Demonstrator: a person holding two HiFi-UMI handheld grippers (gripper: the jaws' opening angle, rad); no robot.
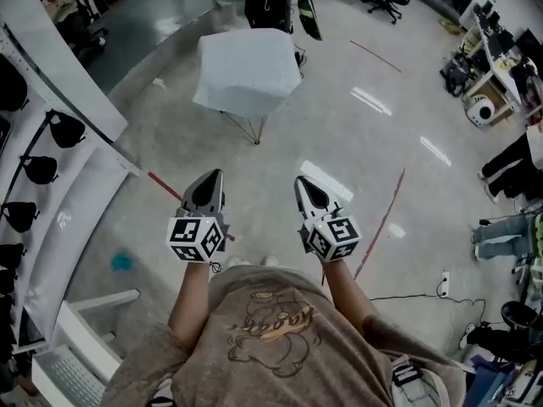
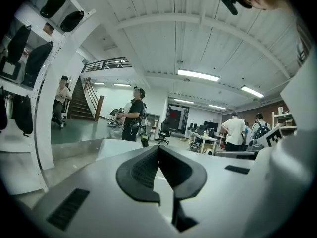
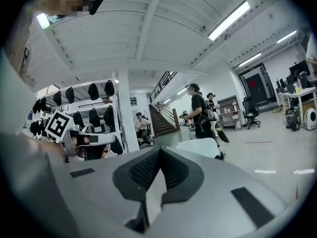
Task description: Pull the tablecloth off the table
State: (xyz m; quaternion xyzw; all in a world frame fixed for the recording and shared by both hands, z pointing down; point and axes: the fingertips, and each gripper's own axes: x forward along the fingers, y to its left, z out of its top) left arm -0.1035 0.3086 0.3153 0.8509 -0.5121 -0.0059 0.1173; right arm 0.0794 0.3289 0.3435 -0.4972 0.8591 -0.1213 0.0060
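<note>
My left gripper (image 1: 215, 175) and right gripper (image 1: 300, 181) hang side by side, well short of the table (image 1: 247, 128). The tablecloth (image 1: 248, 73) covers it. Both pairs of fingers are pressed together, empty.

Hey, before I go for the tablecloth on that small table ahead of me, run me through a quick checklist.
1. Tablecloth in place on the table: ok, it drapes over the whole top.
2. Left hand-held gripper empty: ok, jaws together, nothing between them.
3. Right hand-held gripper empty: ok, jaws together, nothing between them.
4. Jaws ready to take the cloth: not ok, both are shut.
5. Cloth within reach: not ok, the table stands well ahead across bare floor.
6. Room around the table: not ok, a person stands right behind it.
</note>
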